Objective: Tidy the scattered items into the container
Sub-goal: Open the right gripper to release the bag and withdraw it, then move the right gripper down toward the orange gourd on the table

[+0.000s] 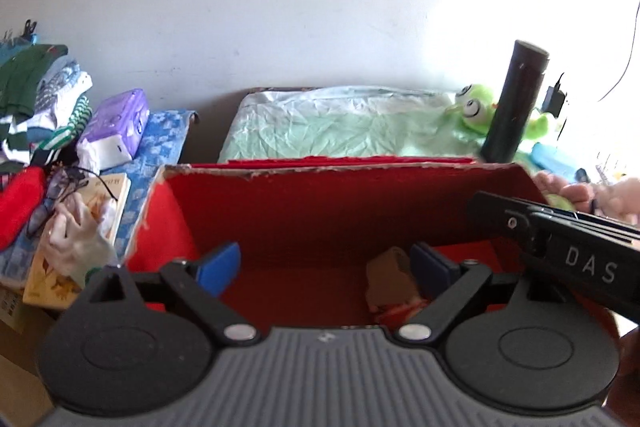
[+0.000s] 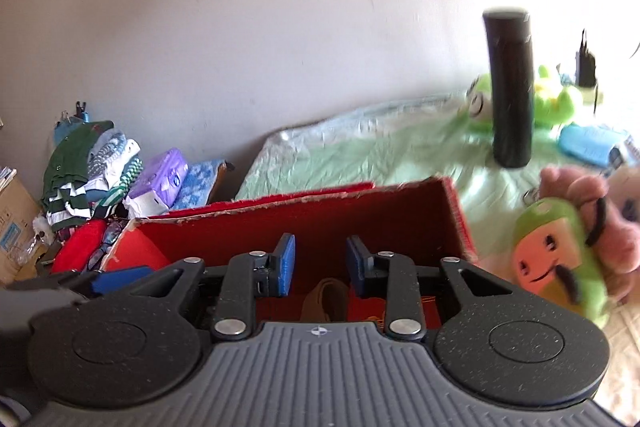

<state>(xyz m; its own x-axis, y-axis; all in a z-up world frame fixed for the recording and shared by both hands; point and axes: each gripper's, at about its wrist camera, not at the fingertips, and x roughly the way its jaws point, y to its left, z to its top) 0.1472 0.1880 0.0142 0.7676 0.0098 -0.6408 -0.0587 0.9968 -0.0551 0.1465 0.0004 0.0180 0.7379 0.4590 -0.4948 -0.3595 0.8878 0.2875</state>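
A red cardboard box point(image 1: 340, 169) stands open in front of both grippers. My left gripper point(image 1: 324, 267) hangs over its inside, jaws wide open and empty. A brown item point(image 1: 390, 279) lies on the box floor beside the right finger. My right gripper point(image 2: 321, 259) is also above the box point(image 2: 360, 211), its jaws partly apart with nothing between them; the brown item point(image 2: 324, 297) shows below. On the green sheet behind stand a black bottle point(image 2: 510, 87) and a green frog plush point(image 2: 556, 103). A green and pink plush point(image 2: 548, 259) lies right of the box.
Left of the box are a pile of folded clothes point(image 1: 44, 103), a purple tissue pack point(image 1: 116, 123), a book point(image 1: 80, 239) with glasses point(image 1: 52, 199), and a red cloth point(image 1: 16, 211). A blue packet point(image 2: 588, 143) lies far right. A cardboard carton point(image 2: 12, 223) sits at the left edge.
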